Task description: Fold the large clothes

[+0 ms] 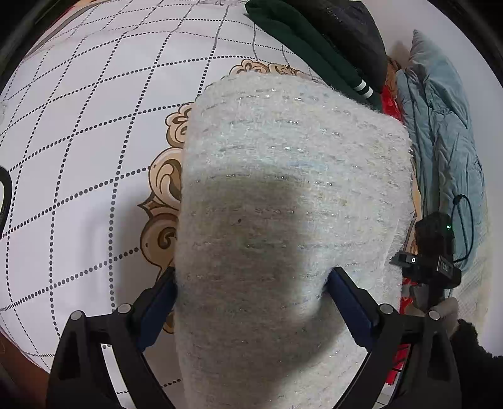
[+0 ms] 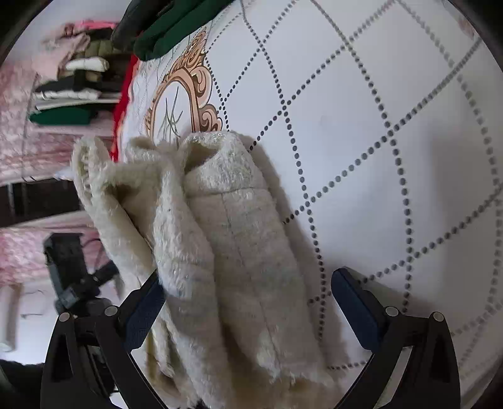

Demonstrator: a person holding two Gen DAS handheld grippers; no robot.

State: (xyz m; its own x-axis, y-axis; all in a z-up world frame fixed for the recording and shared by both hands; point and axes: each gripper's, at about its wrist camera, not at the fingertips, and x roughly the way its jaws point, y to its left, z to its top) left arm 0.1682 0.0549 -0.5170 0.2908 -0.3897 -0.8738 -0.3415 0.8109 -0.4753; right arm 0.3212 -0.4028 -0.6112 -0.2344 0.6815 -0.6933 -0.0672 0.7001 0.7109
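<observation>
A fuzzy cream knit garment with glittery threads lies folded on the white bed cover. My left gripper is open with its fingers spread wide either side of the fabric, which fills the gap between them. In the right wrist view the same garment shows as a rolled, bunched bundle. My right gripper is open; its left finger touches the fabric's edge and its right finger stands clear over the cover. The right gripper also shows at the left view's right edge.
A dark green garment and a black one lie at the bed's far end. A blue quilted garment lies along the right side. Stacked folded clothes sit on a shelf beyond the bed, and a pink cover lies left.
</observation>
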